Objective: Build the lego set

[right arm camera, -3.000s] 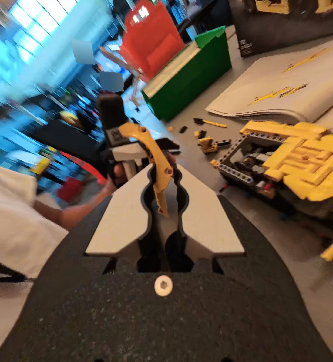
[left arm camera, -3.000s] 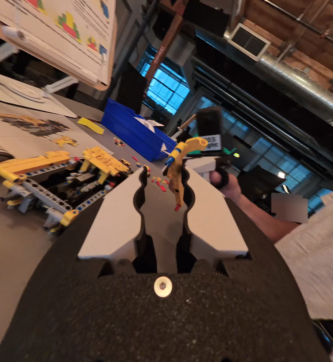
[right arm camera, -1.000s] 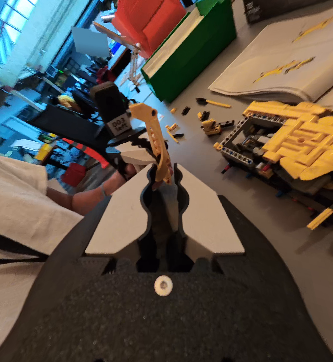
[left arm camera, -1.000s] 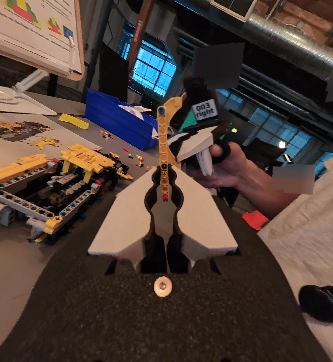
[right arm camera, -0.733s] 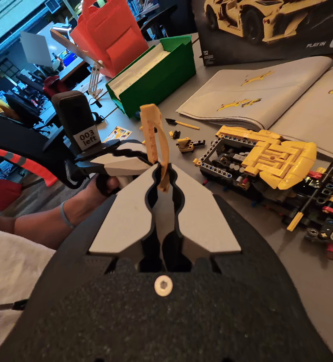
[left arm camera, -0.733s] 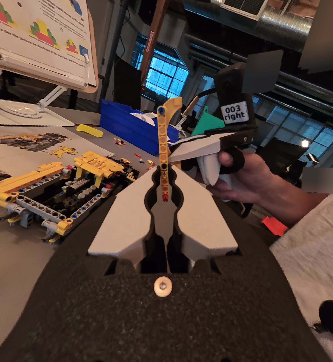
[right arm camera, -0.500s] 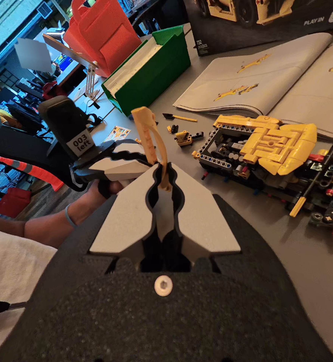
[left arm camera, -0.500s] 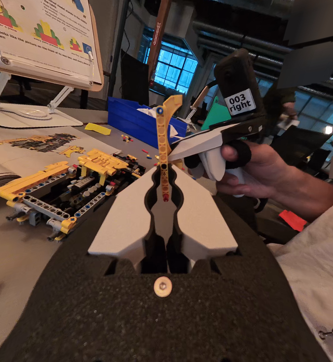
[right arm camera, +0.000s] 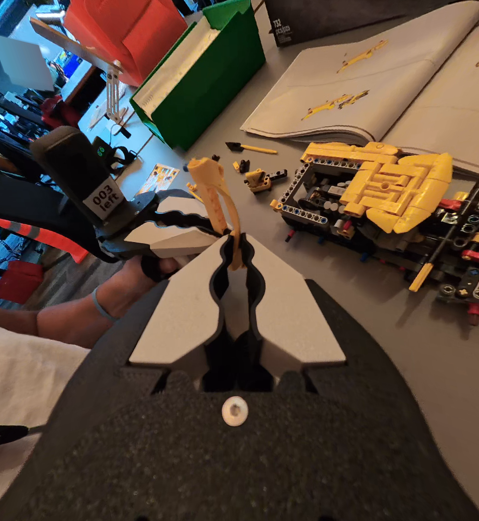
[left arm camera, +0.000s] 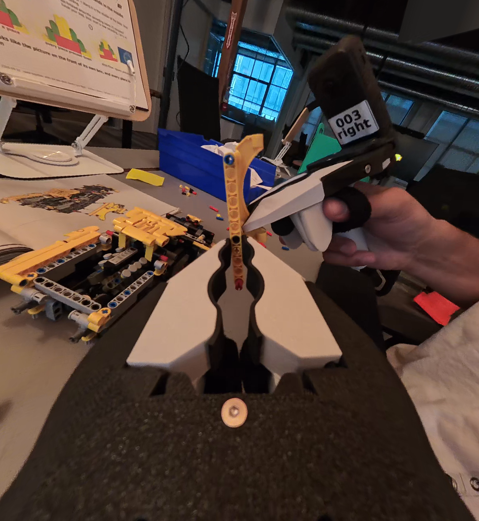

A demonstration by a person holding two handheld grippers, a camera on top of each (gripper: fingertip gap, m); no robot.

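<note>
Above the tabletop (right arm camera: 331, 324) I've got both grippers, left (left arm camera: 236, 245) and right (right arm camera: 235, 239), fingers clamped on the yellow arch piece (left arm camera: 234, 203); next: align it to the chassis (right arm camera: 359, 197).

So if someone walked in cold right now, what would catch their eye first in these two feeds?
The long yellow curved piece held up in mid-air, pinched by both the left hand-held gripper and the right hand-held gripper. Next, the half-built yellow and black car chassis on the grey table, with the open instruction booklet behind it.
</note>
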